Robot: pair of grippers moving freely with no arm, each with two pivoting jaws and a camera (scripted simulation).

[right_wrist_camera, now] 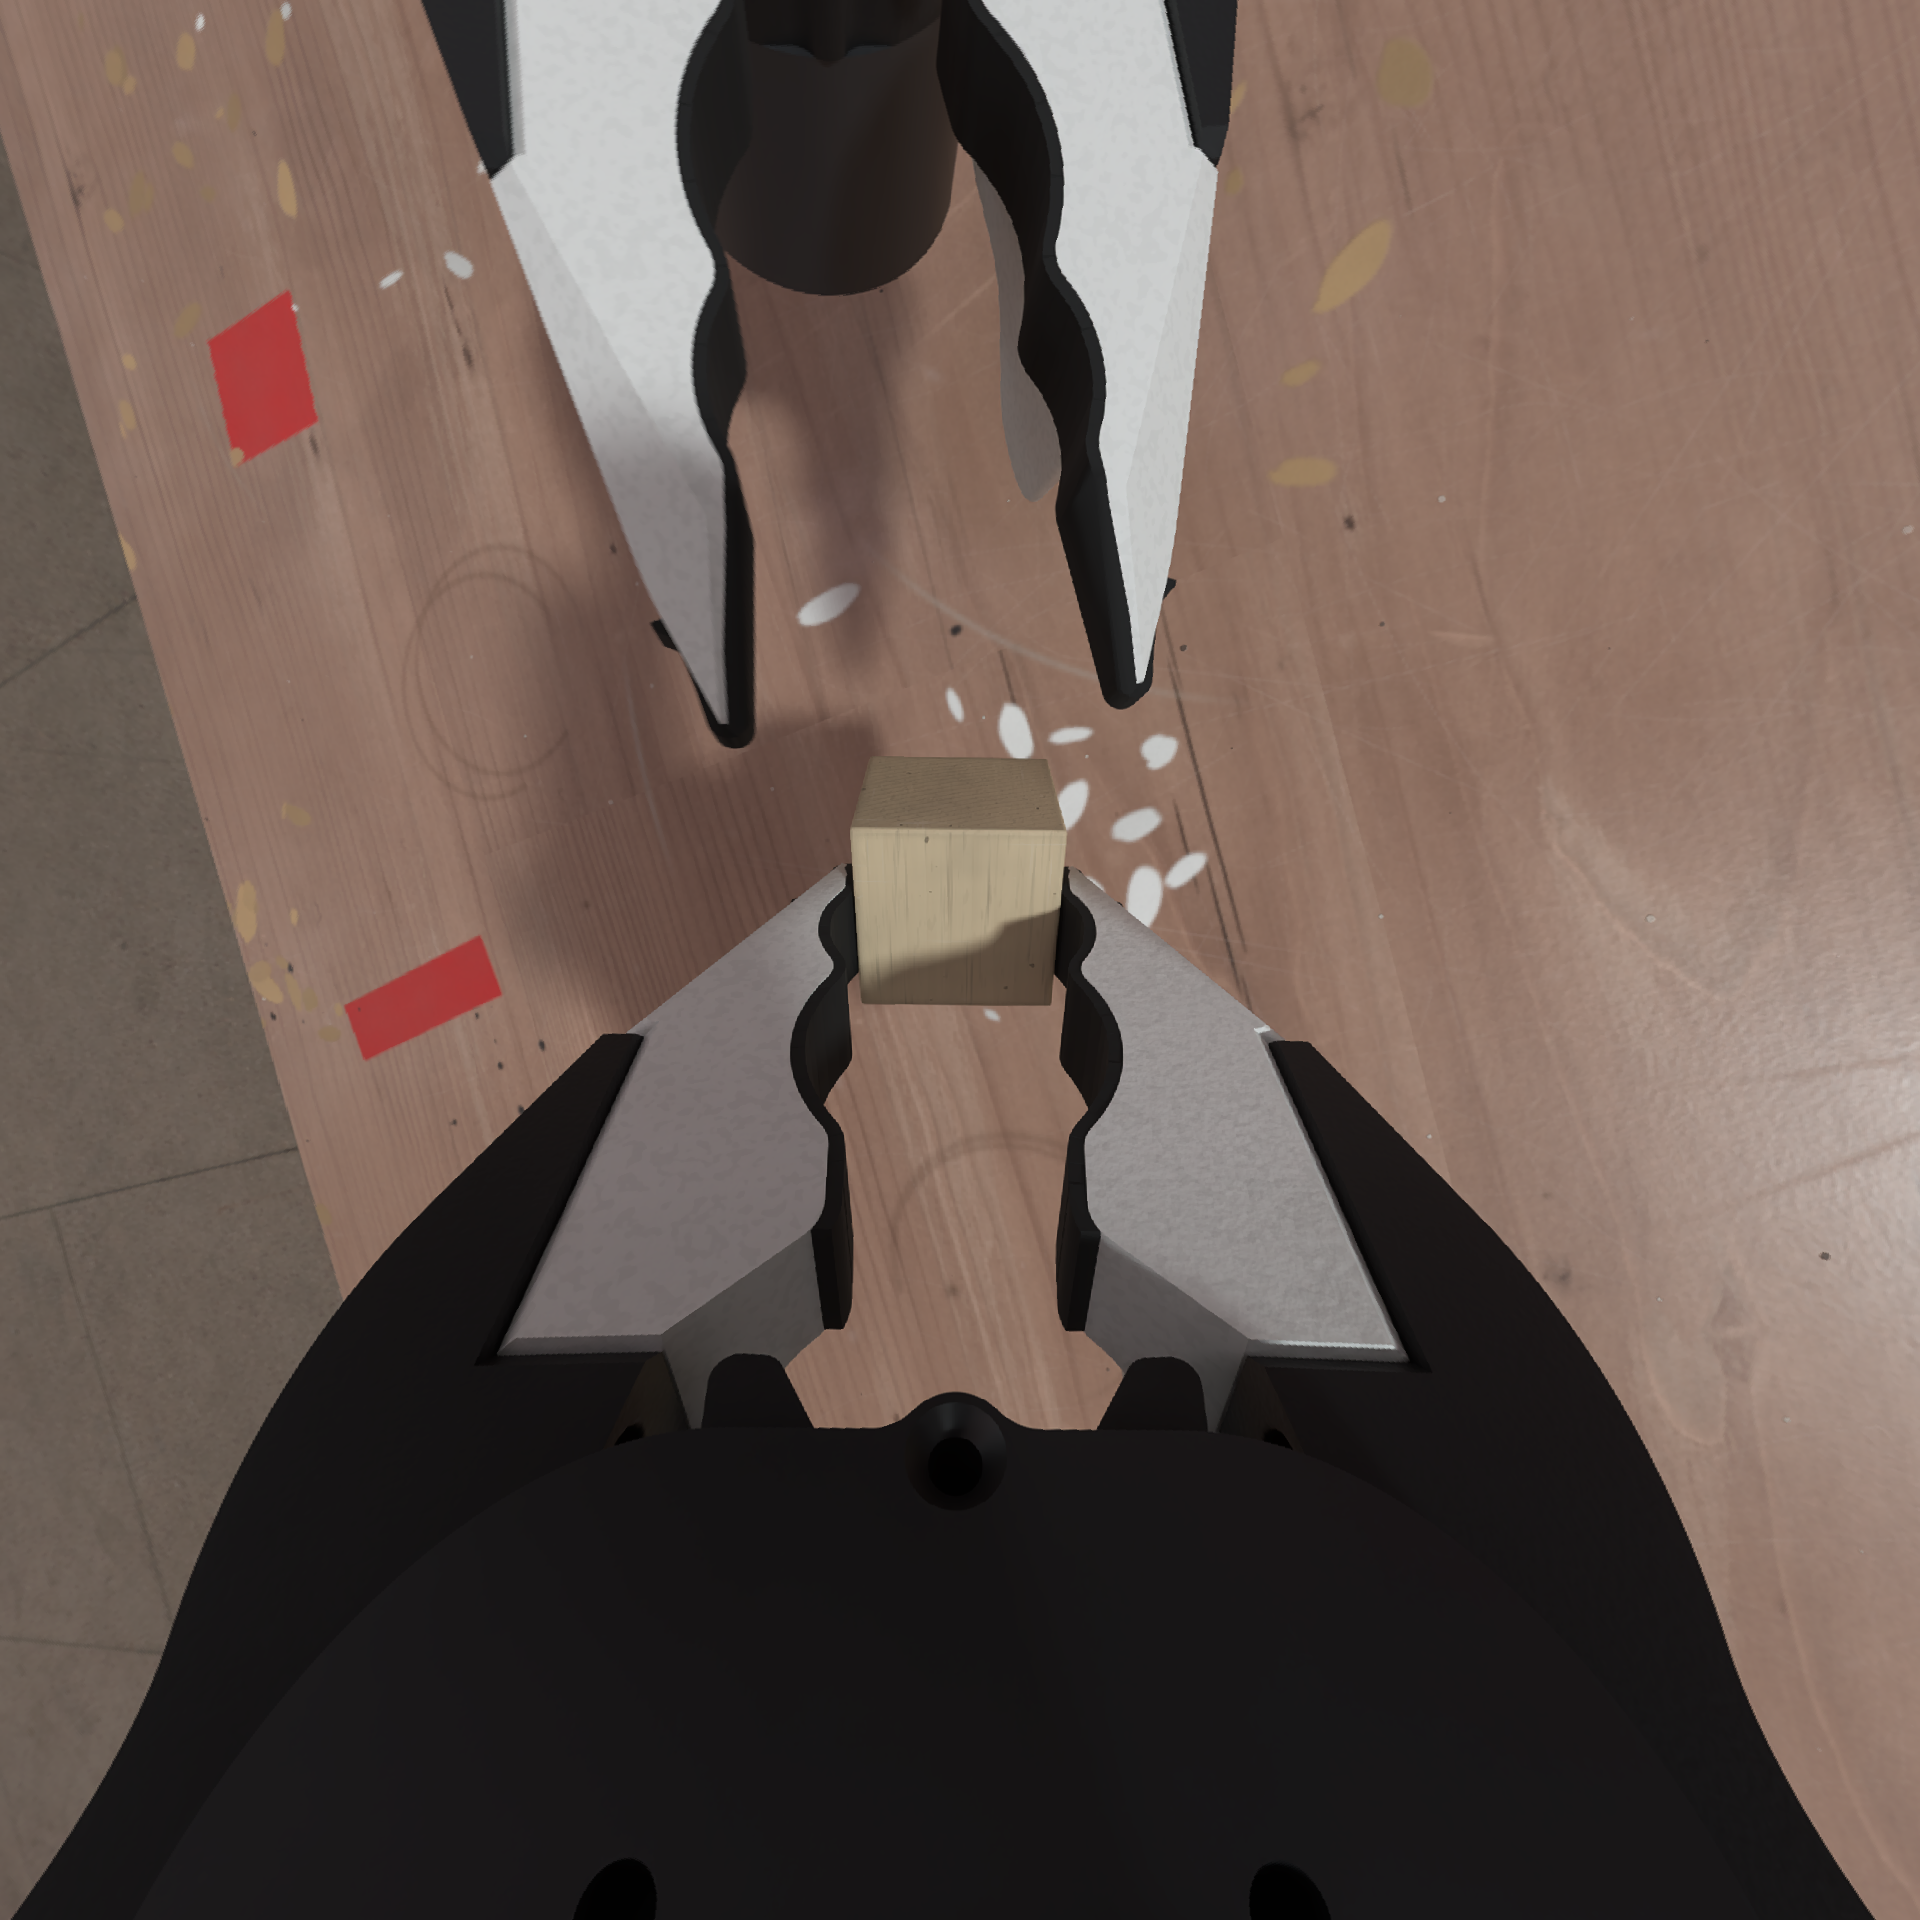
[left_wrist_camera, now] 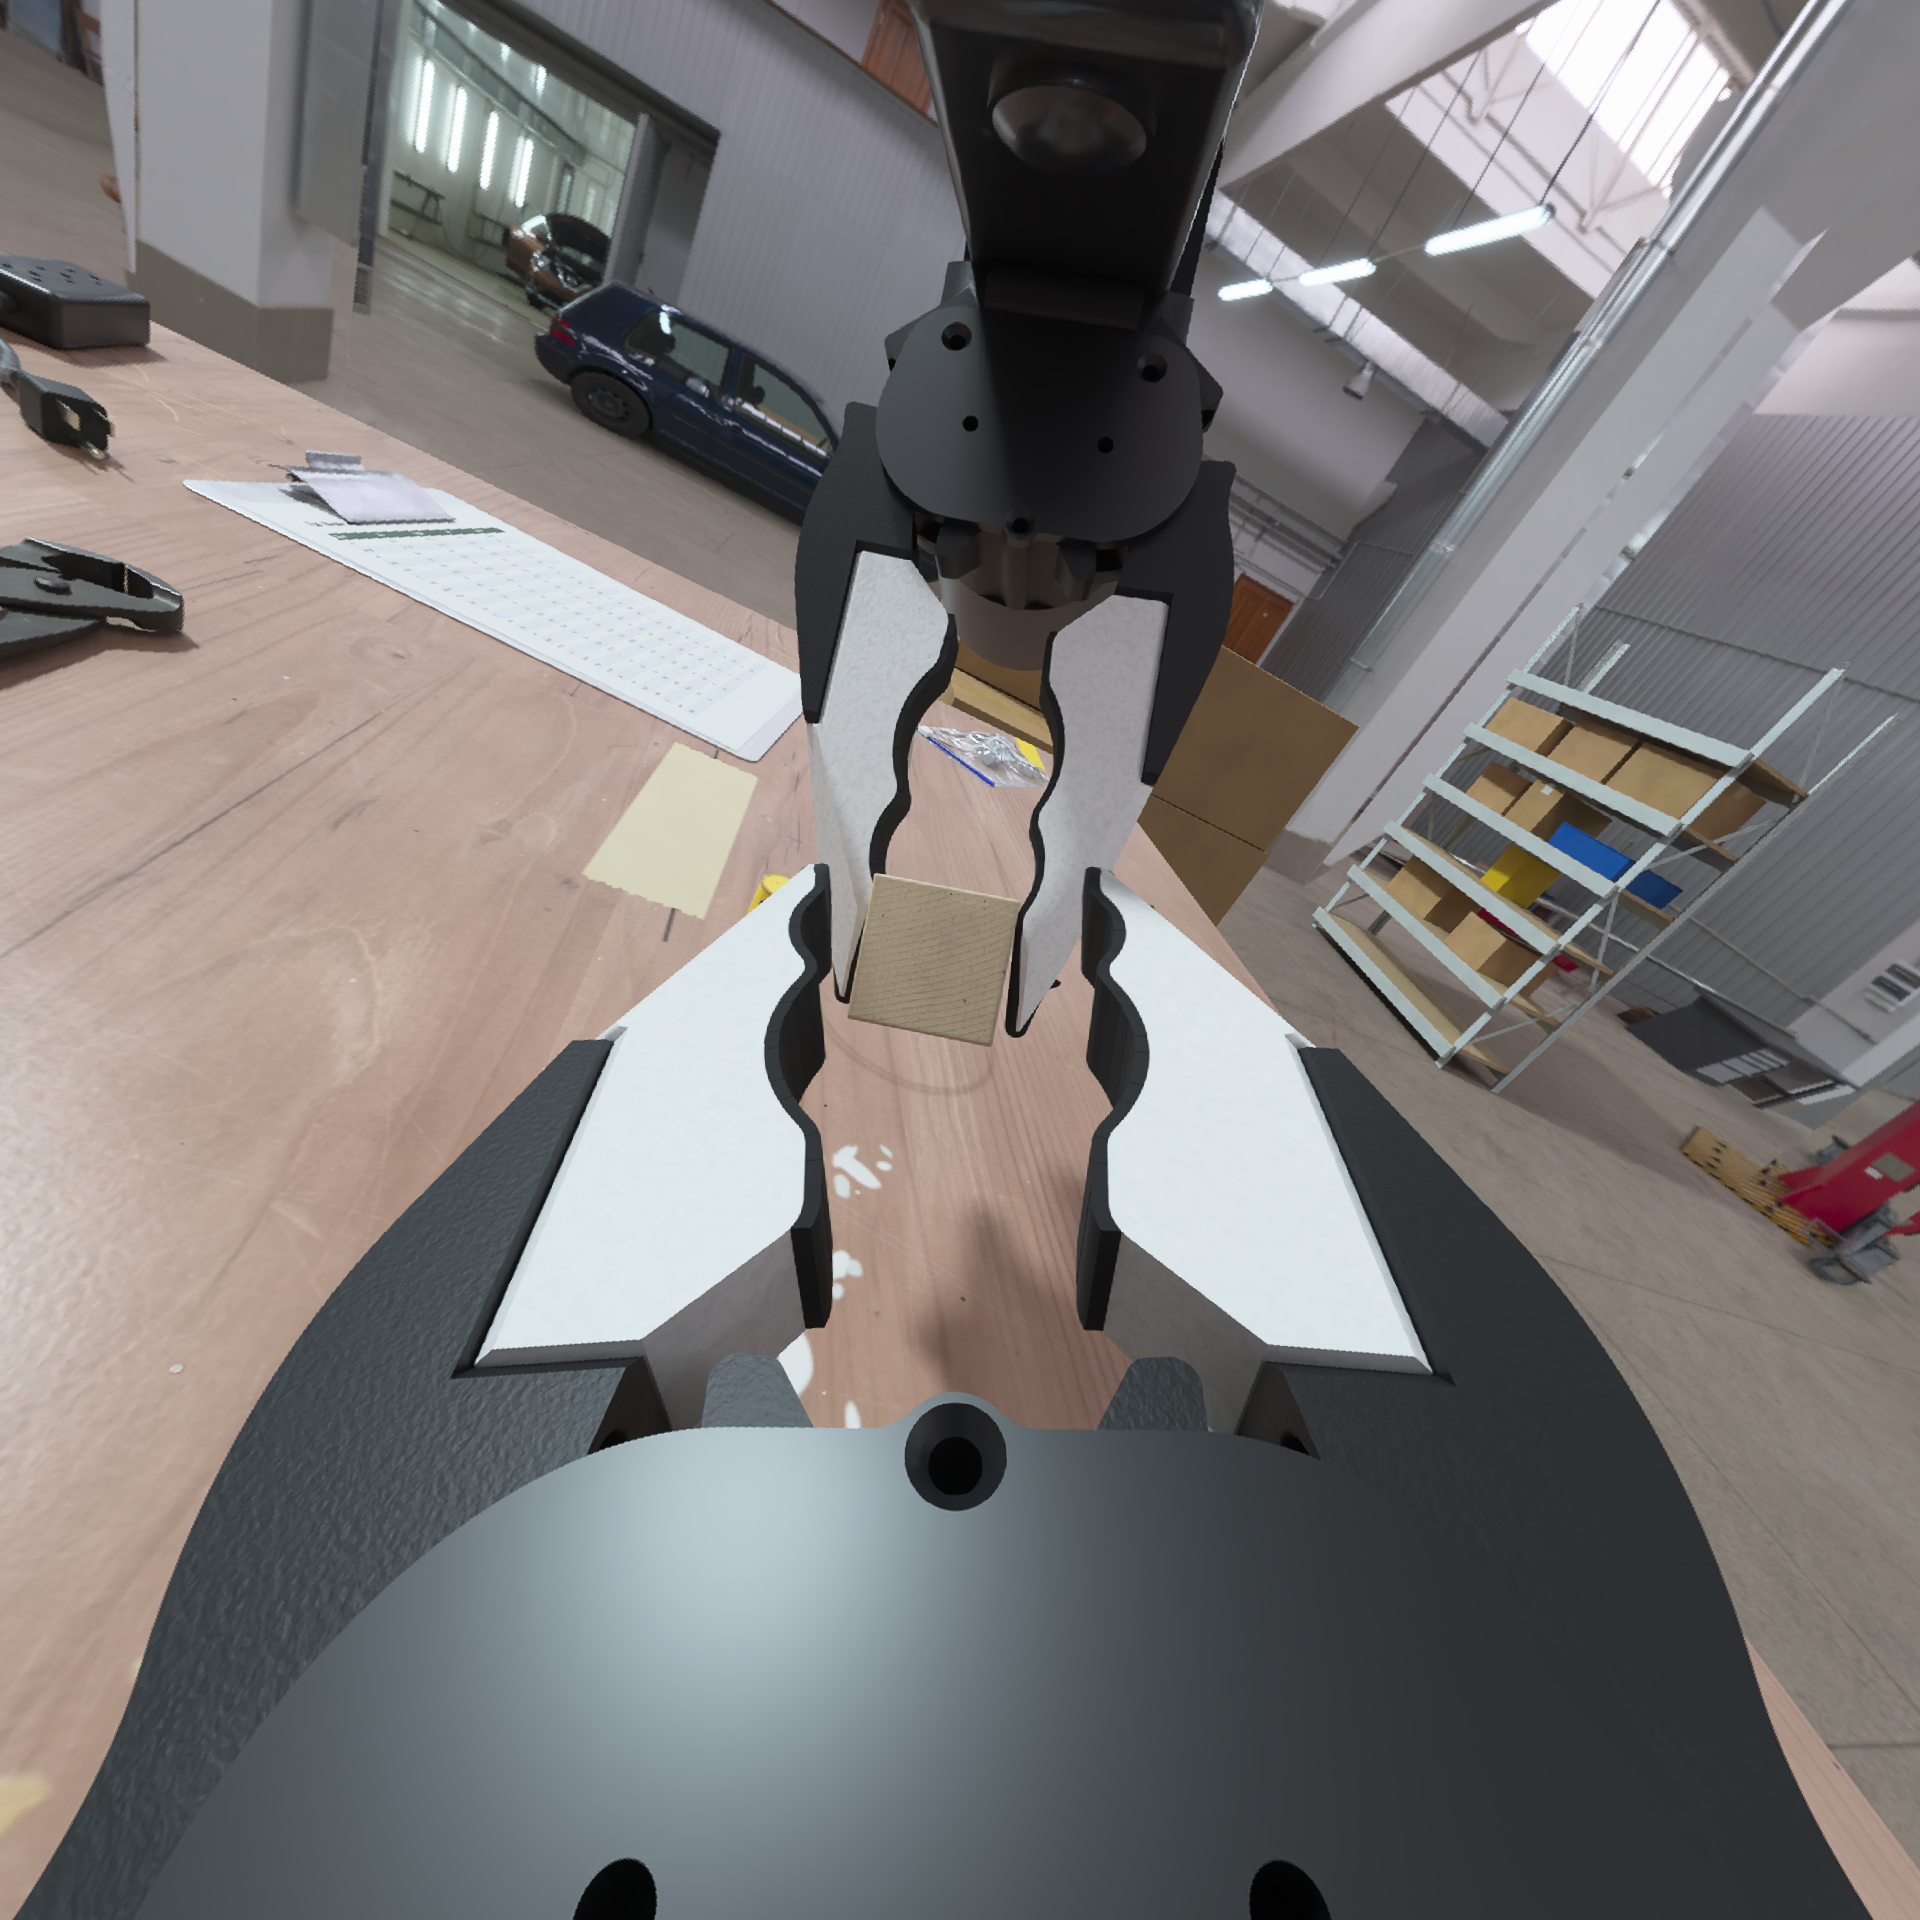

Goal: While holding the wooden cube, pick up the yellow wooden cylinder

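My right gripper (right_wrist_camera: 958, 883) is shut on the pale wooden cube (right_wrist_camera: 956, 904) and holds it above the wooden table (right_wrist_camera: 1507, 935). In the left wrist view the right gripper (left_wrist_camera: 932, 1003) comes down from above with the cube (left_wrist_camera: 935, 966) between its fingertips. My left gripper (left_wrist_camera: 956, 894) is open and empty, its tips just short of the cube, facing the right gripper. It shows open in the right wrist view (right_wrist_camera: 930, 712) too. A small piece of the yellow cylinder (left_wrist_camera: 772, 889) shows on the table past my left gripper's left fingertip; the rest is hidden.
A white perforated sheet (left_wrist_camera: 499, 592), a beige paper patch (left_wrist_camera: 675, 831), a small plastic bag (left_wrist_camera: 987, 753) and black tools (left_wrist_camera: 83, 603) lie on the table. Two red patches (right_wrist_camera: 262, 376) mark the table near its edge, with floor (right_wrist_camera: 104, 1039) beyond.
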